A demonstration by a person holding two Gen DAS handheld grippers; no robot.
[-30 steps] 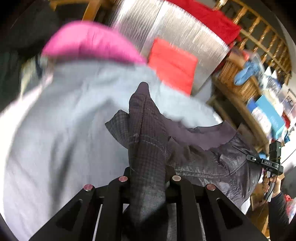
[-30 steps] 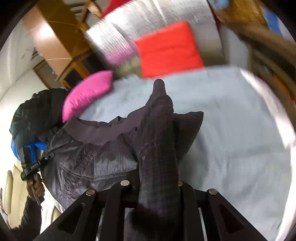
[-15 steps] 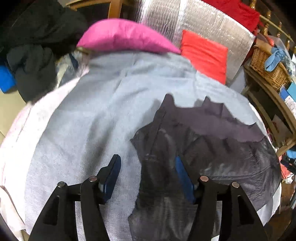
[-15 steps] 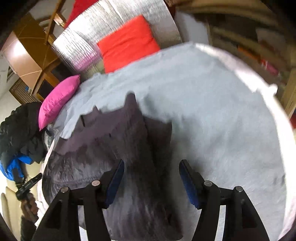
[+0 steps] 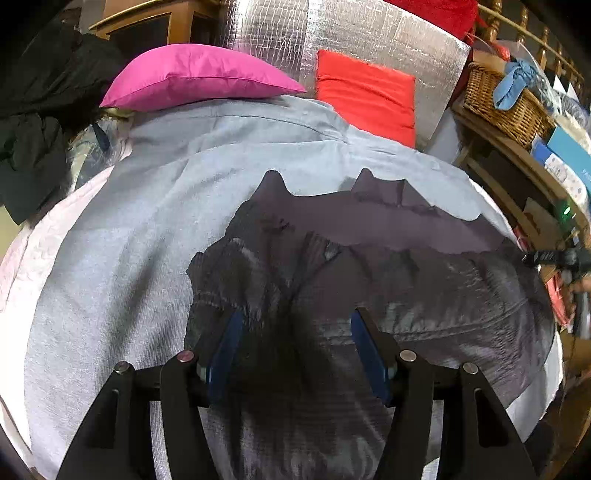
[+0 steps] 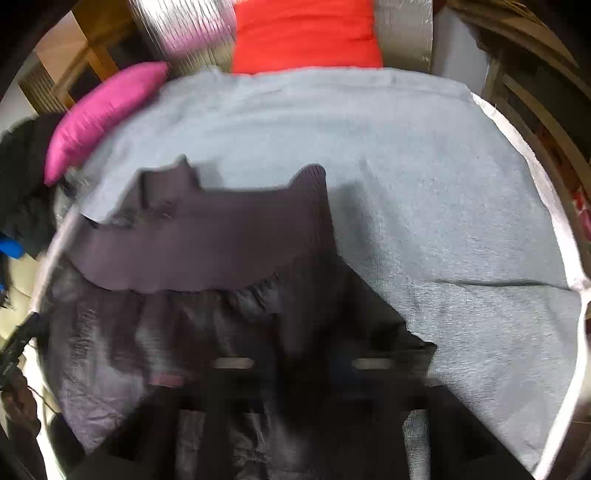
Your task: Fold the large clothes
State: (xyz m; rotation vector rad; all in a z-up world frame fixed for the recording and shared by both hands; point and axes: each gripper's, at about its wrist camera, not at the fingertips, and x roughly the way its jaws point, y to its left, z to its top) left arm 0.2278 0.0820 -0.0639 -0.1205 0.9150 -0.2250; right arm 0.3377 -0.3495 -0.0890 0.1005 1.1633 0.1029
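Dark grey, faintly shiny quilted fabric made up the jacket [image 5: 369, 288], which lay spread on the pale blue-grey blanket [image 5: 122, 258] covering the bed, its ribbed band [image 6: 192, 243] farthest from the cameras and two corners of that band poking up against the blanket. The left gripper [image 5: 295, 347] hovered low over the jacket's near portion with its fingers spread wide and nothing between the blue pads [image 5: 223, 350]. The right gripper [image 6: 299, 363] was badly smeared by motion blur; its fingers looked parted over the cloth, gripping nothing, though that is hard to confirm.

The step in hand appeared to be laying the garment flat before the first fold. To do it well, each gripper should take one near corner or shoulder, pinch only the top layers, pull outward evenly to take out the puckers near the band, and then carry both corners forward together so the fold line stays straight. The slick shell will likely slide, so a firm bite is wise.

Beyond the jacket sat a magenta pillow [image 5: 199, 75], a red cushion [image 5: 365, 98], a silver foil panel [image 5: 332, 33], and a wicker basket [image 5: 506, 107].

A blue box [image 5: 570, 155] on the shelf carried lettering too small to read.
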